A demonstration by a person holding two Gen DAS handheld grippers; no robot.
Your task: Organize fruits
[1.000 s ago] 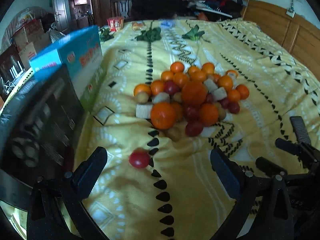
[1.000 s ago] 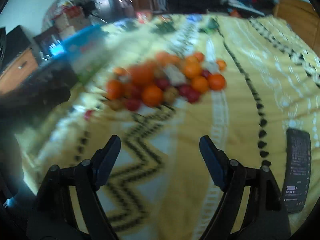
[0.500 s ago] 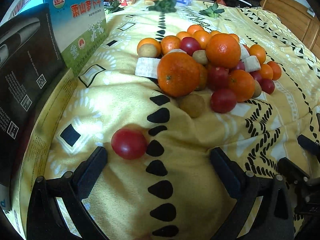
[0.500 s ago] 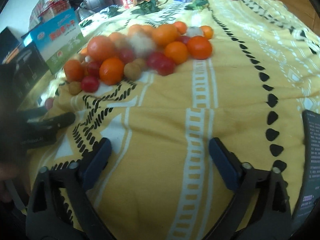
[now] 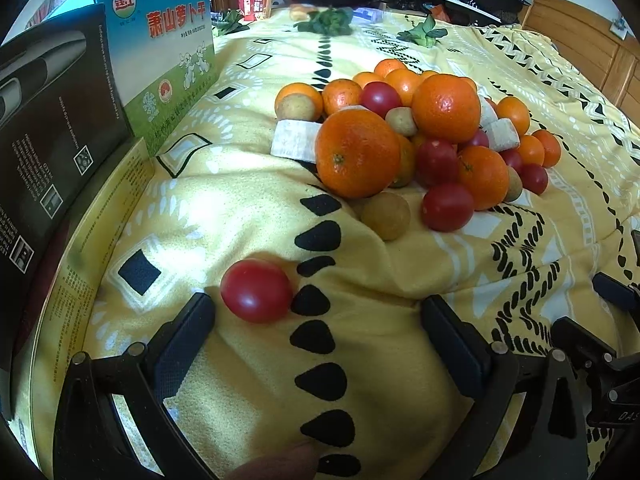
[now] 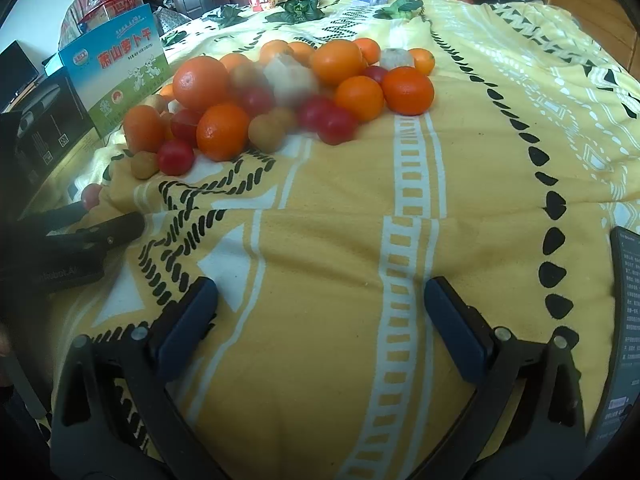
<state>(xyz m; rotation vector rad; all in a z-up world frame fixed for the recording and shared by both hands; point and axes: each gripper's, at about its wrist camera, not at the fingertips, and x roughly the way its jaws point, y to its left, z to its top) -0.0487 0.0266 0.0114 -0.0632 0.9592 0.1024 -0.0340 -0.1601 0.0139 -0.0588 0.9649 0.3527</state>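
A pile of oranges [image 5: 357, 153], red tomatoes [image 5: 447, 207], small brown fruits [image 5: 386, 215] and white chunks [image 5: 294, 141] lies on a yellow patterned blanket [image 5: 248, 208]. One loose red tomato [image 5: 256, 291] lies apart, just ahead of the left finger of my left gripper [image 5: 320, 336], which is open and empty. My right gripper [image 6: 320, 316] is open and empty over bare blanket, well short of the pile [image 6: 280, 92]. The left gripper shows in the right wrist view [image 6: 92, 236] at the left.
A blue-green carton [image 5: 168, 56] and a black box [image 5: 52, 128] stand at the left on a flat yellow box [image 5: 60, 288]. A dark phone [image 6: 624, 320] lies at the right. Leafy greens [image 5: 328, 22] lie far back. A wooden headboard [image 5: 580, 44] is at the right.
My left gripper has moved forward and down toward the loose tomato, which now sits close to its left finger. My right gripper has also moved lower and nearer the pile.
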